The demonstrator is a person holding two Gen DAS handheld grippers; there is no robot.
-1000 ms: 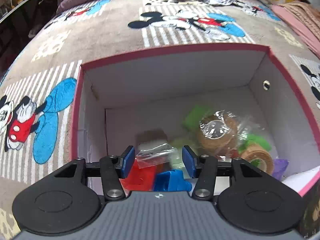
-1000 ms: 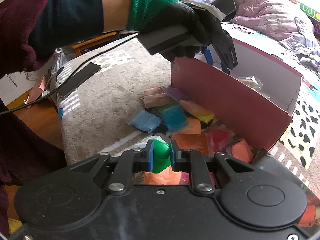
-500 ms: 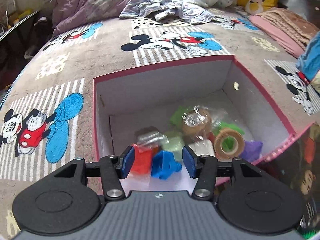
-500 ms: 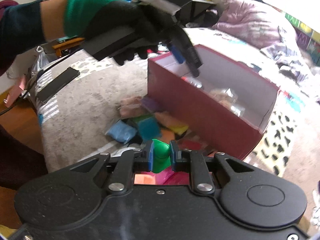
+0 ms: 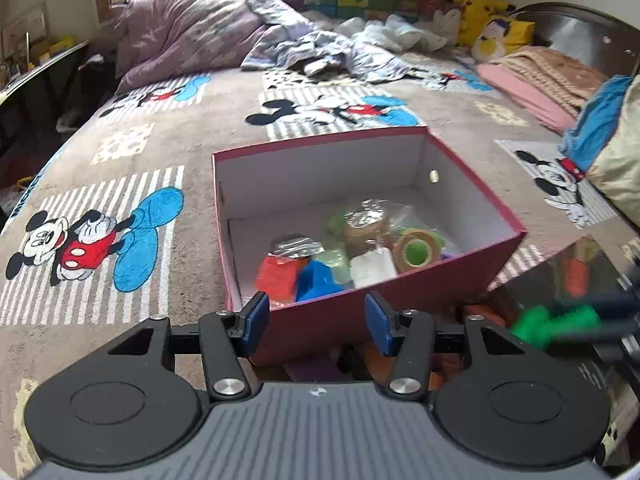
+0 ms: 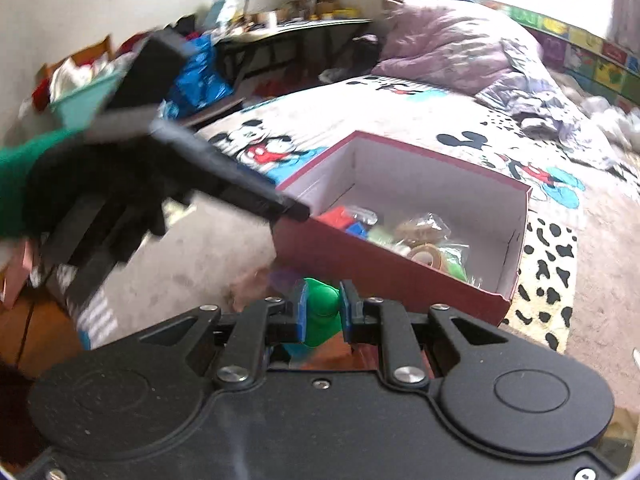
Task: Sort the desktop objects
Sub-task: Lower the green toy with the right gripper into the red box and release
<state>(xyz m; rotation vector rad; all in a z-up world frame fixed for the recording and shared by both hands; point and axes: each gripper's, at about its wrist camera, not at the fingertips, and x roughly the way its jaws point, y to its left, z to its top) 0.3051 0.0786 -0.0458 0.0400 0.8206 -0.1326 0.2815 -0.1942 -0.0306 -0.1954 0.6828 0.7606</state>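
A red cardboard box (image 5: 400, 292) with white inner walls sits on the cartoon-mouse blanket. It holds a red block (image 5: 278, 278), a blue block (image 5: 316, 282), a white piece and bagged tape rolls (image 5: 416, 248). My left gripper (image 5: 316, 318) hangs open and empty, in front of and above the box's near wall. My right gripper (image 6: 323, 310) is shut on a green plastic piece (image 6: 322, 306), held before the box (image 6: 400, 268). That green piece (image 5: 556, 322) shows blurred at the right edge of the left wrist view. A black-gloved hand (image 6: 100, 188) carries the left gripper.
Coloured packets lie in shadow below the box's near wall (image 5: 316, 366). A crumpled purple duvet (image 5: 192, 40) and loose clothes (image 5: 332, 52) lie at the bed's far end. Folded blankets (image 5: 552, 76) are stacked at the right. A cluttered desk (image 6: 288, 28) stands beside the bed.
My left gripper has drawn back and up from over the box's inside, its jaws unchanged. My right gripper has risen with the green piece and turned toward the box.
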